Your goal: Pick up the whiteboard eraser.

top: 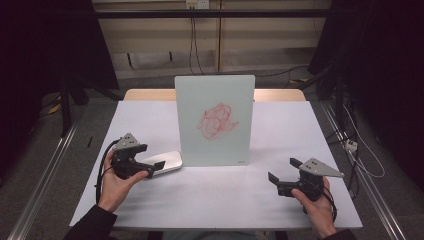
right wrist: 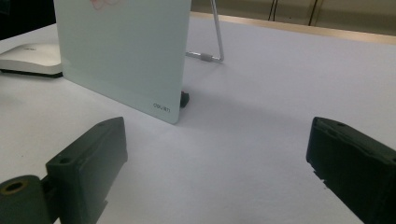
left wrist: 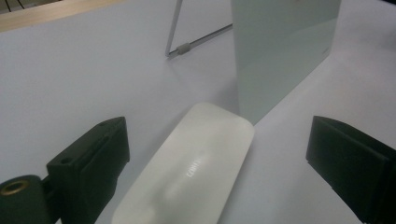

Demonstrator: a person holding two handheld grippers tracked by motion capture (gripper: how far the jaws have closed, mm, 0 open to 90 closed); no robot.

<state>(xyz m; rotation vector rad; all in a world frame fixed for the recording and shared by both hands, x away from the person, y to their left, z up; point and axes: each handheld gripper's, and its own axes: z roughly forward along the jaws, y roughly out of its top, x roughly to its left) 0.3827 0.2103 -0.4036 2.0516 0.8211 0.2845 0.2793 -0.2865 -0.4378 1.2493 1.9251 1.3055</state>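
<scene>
A pale glass drawing board (top: 215, 120) stands upright mid-table with a red scribble (top: 217, 121) on its face. A white oblong eraser (top: 167, 162) lies flat at the board's lower left corner. My left gripper (top: 152, 156) is open beside it; in the left gripper view the eraser (left wrist: 196, 172) lies between the spread jaws of the left gripper (left wrist: 219, 135), and neither pad presses on it. My right gripper (top: 283, 169) is open and empty over bare table, right of the board. In the right gripper view, the right gripper (right wrist: 219, 140) faces the board (right wrist: 126, 51) and the eraser (right wrist: 30, 58) beyond.
The white table (top: 150, 200) has a wooden strip along its far edge. The board leans on a thin wire stand (left wrist: 187, 46) behind it, also visible as the stand (right wrist: 217, 32) in the right gripper view. Dark frames and cables surround the table.
</scene>
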